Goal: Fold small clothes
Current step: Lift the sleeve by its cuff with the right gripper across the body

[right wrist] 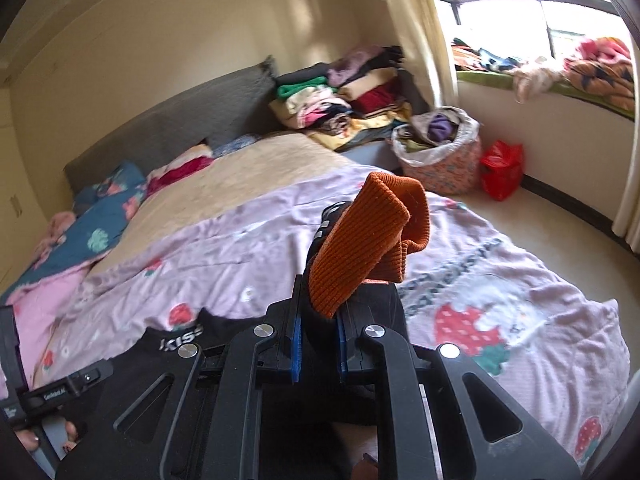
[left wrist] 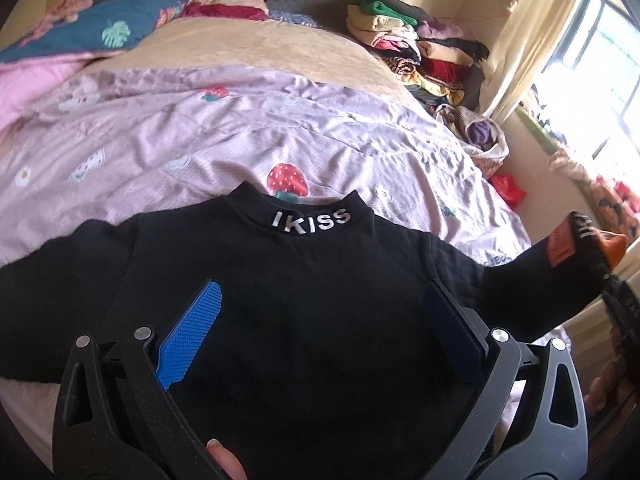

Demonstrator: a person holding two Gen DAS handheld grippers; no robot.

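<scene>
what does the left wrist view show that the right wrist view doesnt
Only the left wrist view shows the open left gripper over the black top's chest, the full IKISS collar lettering and the orange sleeve patch.

Only the right wrist view shows the right gripper shut on the sleeve, its orange ribbed cuff flopping over, plus the laundry basket in full and the bay-window sill.

Both show the strawberry-print sheet, the folded clothes pile and the red bag.

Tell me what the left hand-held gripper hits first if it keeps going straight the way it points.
Most likely the black top: the left hand-held gripper is open, its fingers framing the chest below the IKISS collar. How close the cloth lies is unclear.
</scene>
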